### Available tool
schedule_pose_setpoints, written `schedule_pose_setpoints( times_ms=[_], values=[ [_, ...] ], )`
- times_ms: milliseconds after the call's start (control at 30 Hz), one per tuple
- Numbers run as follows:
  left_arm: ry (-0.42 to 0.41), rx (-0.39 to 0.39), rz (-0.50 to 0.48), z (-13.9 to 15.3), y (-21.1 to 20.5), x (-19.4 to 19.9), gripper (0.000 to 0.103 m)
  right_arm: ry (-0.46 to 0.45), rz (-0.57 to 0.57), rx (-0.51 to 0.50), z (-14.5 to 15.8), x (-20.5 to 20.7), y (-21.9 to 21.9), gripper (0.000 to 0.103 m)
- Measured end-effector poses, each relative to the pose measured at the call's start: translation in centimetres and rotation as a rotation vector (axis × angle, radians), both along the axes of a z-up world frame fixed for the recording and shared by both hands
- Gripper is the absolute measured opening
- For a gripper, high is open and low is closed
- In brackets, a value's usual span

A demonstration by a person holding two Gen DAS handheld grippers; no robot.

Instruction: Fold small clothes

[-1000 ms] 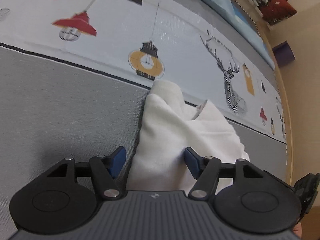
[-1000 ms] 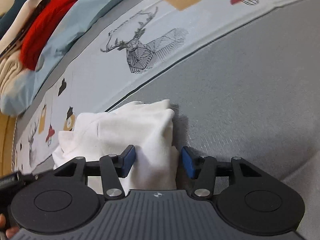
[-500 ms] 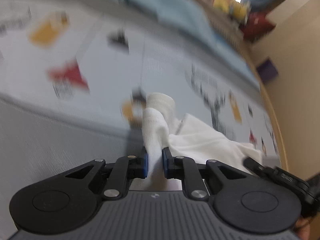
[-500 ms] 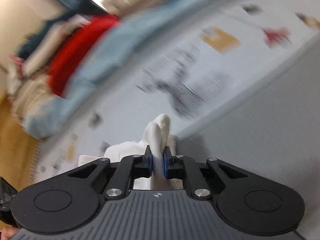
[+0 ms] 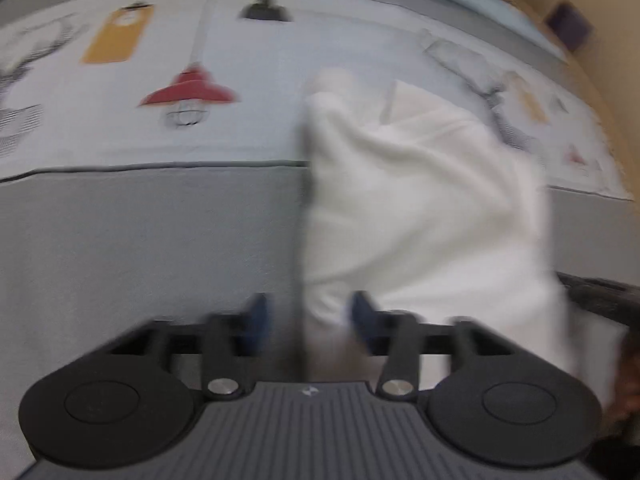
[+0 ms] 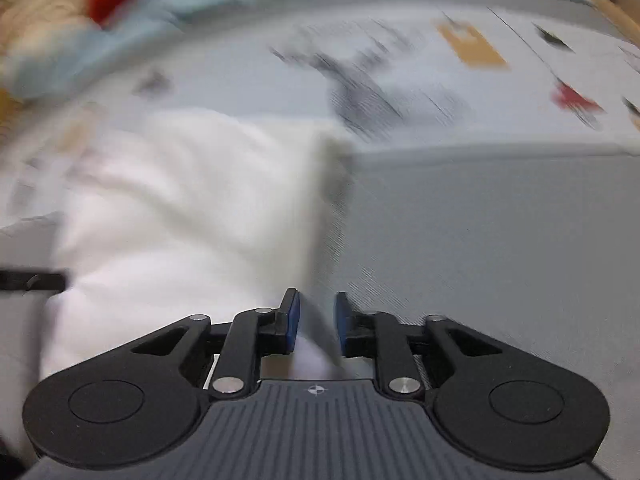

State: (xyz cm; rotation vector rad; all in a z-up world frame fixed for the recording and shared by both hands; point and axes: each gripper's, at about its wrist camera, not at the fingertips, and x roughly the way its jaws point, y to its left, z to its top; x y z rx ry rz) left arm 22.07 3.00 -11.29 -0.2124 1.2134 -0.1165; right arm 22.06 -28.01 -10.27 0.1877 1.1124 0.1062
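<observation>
A small white garment (image 5: 420,208) lies folded over on the grey bed cover, its far end on the printed sheet. My left gripper (image 5: 306,318) is open, its blue pads either side of the garment's near left edge. In the right wrist view the same white garment (image 6: 192,208) fills the left half. My right gripper (image 6: 316,322) is open by a small gap, with the garment's near right corner between the pads. Both views are motion-blurred.
A pale sheet printed with lamps and deer (image 5: 192,92) runs across the bed behind the garment. Red, beige and light blue bedding (image 6: 80,20) is piled at the back left in the right wrist view. The grey cover (image 6: 500,240) spreads to the right.
Both grippers were shut on the lifted garment half a second ago. Now both have opened, and the garment lies spread lower and flatter across the bed.
</observation>
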Motion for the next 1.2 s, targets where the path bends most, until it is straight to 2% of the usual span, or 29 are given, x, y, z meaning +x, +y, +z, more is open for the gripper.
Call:
schedule_pose_setpoints(
  times_ms=[67,133,167,200,233,267,333,367,433,500,633,767,800,867,933,967,1033,1100,1167,1200],
  values=[
    [-0.009,-0.062,0.064,1.1,0.6,-0.4,0.054,-0.054,-0.043,0.098,1.4,-0.6,-1.2,0.022],
    [-0.044,-0.109,0.09,2.4,0.9,-1.2,0.054,-0.093,-0.021,0.152,2.5,-1.5,-1.4,0.022],
    [-0.045,-0.131,0.088,2.7,1.0,-1.5,0.054,-0.084,-0.001,0.17,2.7,-1.7,-1.3,0.022],
    [-0.026,-0.149,0.083,2.7,0.9,-1.8,0.055,-0.047,0.022,0.189,2.3,-1.8,-1.0,0.027],
    [0.016,-0.17,0.078,2.2,0.8,-2.1,0.055,0.007,0.035,0.193,1.5,-2.0,-0.7,0.034],
    [0.06,-0.181,0.074,1.5,0.6,-2.2,0.054,0.049,0.038,0.184,0.8,-2.2,-0.5,0.036],
    [0.091,-0.146,0.074,0.7,0.2,-2.7,0.052,0.087,0.023,0.164,0.0,-2.5,-0.5,0.041],
    [0.084,-0.127,0.063,0.6,-0.2,-3.0,0.04,0.085,0.01,0.174,0.0,-2.6,-0.7,0.041],
    [0.055,-0.098,0.029,1.1,-0.8,-3.5,0.03,0.073,-0.001,0.206,0.3,-2.7,-1.0,0.012],
    [0.038,-0.076,0.008,1.7,-1.4,-4.2,0.024,0.041,0.005,0.191,0.9,-3.1,-0.9,0.006],
    [0.051,-0.094,0.025,1.8,-2.1,-4.9,0.023,-0.008,0.025,0.127,1.6,-3.1,-0.5,0.006],
    [0.034,-0.068,0.049,2.3,-2.3,-5.6,0.027,-0.003,-0.001,0.059,2.1,-3.7,-0.9,0.015],
    [0.023,-0.054,0.05,2.6,-2.3,-6.0,0.029,-0.015,-0.012,0.022,2.5,-4.0,-0.9,0.021],
    [-0.022,0.021,0.033,3.9,-2.6,-7.0,0.035,-0.082,-0.023,-0.037,4.2,-5.2,-1.0,0.024],
    [-0.08,0.081,0.017,5.3,-3.0,-8.2,0.047,-0.181,-0.017,-0.054,6.3,-6.9,-1.0,0.031],
    [-0.108,0.095,0.016,6.0,-3.1,-8.9,0.053,-0.223,-0.015,-0.056,7.3,-7.9,-1.0,0.035],
    [-0.172,0.108,0.018,7.6,-3.2,-10.6,0.062,-0.305,-0.019,-0.063,9.2,-9.8,-1.0,0.051],
    [-0.241,0.125,0.034,8.9,-3.3,-12.6,0.076,-0.383,-0.016,-0.06,10.9,-12.1,-0.9,0.06],
    [-0.295,0.131,0.045,9.8,-3.5,-14.8,0.078,-0.445,-0.008,-0.057,12.1,-14.2,-0.7,0.07],
    [-0.311,0.125,0.05,10.2,-3.6,-15.8,0.079,-0.468,-0.007,-0.06,12.6,-15.2,-0.5,0.078]
  ],
)
